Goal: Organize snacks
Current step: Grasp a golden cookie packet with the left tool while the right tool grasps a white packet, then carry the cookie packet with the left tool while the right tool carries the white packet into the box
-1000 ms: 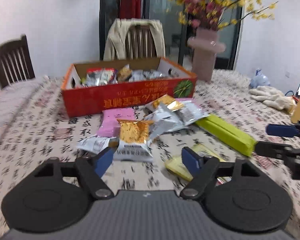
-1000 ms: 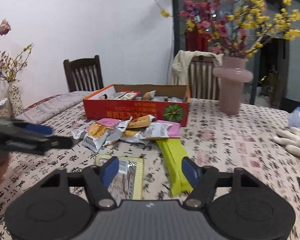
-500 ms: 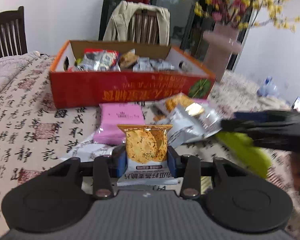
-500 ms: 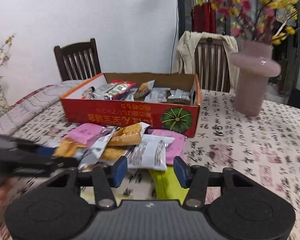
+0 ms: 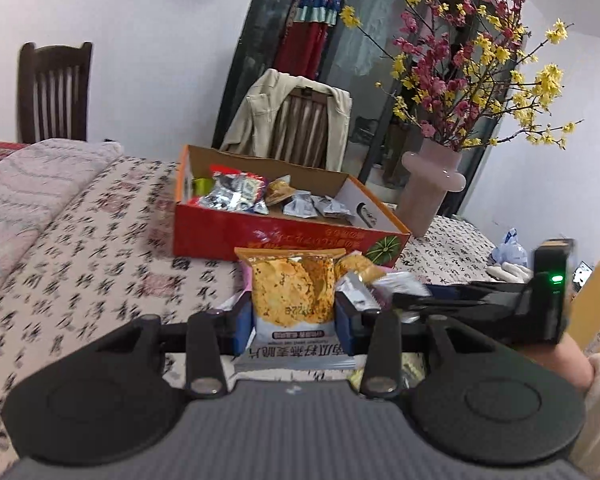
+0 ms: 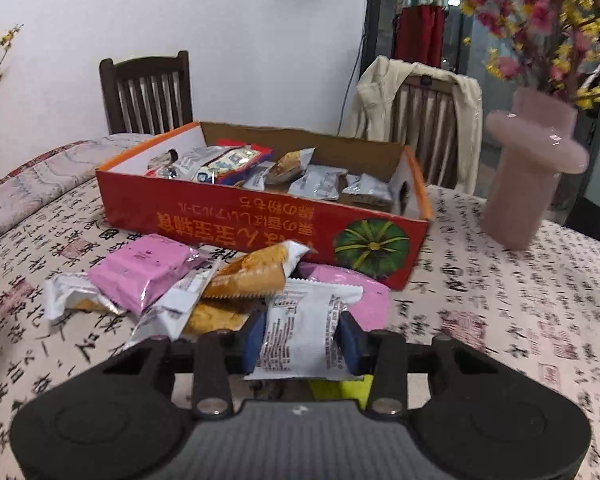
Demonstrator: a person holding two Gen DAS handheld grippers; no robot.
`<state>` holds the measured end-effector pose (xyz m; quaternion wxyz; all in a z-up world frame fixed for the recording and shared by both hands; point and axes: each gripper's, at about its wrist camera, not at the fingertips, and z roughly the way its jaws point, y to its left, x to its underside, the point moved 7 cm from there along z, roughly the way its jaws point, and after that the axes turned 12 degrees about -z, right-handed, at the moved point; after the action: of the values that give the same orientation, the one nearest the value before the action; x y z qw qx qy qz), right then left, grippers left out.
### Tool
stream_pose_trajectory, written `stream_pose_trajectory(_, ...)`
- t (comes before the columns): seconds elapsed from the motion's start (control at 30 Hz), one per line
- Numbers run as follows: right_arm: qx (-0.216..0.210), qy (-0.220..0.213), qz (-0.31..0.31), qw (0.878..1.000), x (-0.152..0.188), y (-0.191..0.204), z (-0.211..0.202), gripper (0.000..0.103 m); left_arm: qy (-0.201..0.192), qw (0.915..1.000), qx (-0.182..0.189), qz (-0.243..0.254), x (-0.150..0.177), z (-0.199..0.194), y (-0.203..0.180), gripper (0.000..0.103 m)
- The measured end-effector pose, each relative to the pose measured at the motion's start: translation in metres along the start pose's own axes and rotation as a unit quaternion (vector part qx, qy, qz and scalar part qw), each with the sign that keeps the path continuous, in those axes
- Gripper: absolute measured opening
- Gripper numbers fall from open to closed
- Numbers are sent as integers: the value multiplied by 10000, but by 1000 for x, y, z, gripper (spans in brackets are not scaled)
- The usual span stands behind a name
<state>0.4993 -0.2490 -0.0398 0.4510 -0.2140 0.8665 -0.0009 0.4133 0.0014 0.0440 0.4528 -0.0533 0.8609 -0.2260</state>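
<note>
White walls and a calligraphy-print cloth over the bench [image 5: 100, 240] framed the left wrist view. At 12 o'clock from the left claw [image 5: 294, 316] sat the red cardboard box [image 5: 276, 236], open and partly filled with wrapped snacks. The left claw was closed on an orange cracker packet [image 5: 294, 296], held upright between its blue pads. At 3 o'clock the right claw [image 5: 420, 300] reached in from the side, its grip blurred there. A pink vase [image 5: 428, 188] of flowers stood at 1 o'clock.

From the right wrist view, the right claw [image 6: 302, 340] pinched a white snack packet [image 6: 304, 328] between its pads. That packet lay at the near edge of a loose pile, with a pink packet [image 6: 144, 268] at 10 o'clock and the box [image 6: 260, 220] just behind the pile at 12 o'clock.
</note>
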Motion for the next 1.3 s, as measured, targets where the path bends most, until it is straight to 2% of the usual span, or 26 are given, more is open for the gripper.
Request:
stream_pose_trajectory(0.3, 180, -433, 227, 9986, 21, -7, -105, 39, -289, 9994, -147, -88, 18, -69, 5, 41)
stream_pose_trajectory(0.53, 103, -851, 251, 9960, 40, 20, -191, 39, -536, 9984, -124, -137, 38, -126, -1, 41)
stream_pose_trajectory(0.73, 144, -1082, -8, 9940, 59, 56, -252, 39, -595, 9980, -187, -85, 63, -165, -5, 41)
stream_pose_trajectory(1.07, -126, -1285, -10, 9916, 101, 101, -319, 39, -320, 9991, -139, -249, 122, -204, -6, 41)
stream_pose_trajectory(1.3, -222, -1146, 60, 9931, 137, 117, -334, 39, -144, 9992, -226, -284, 137, -204, 0, 41)
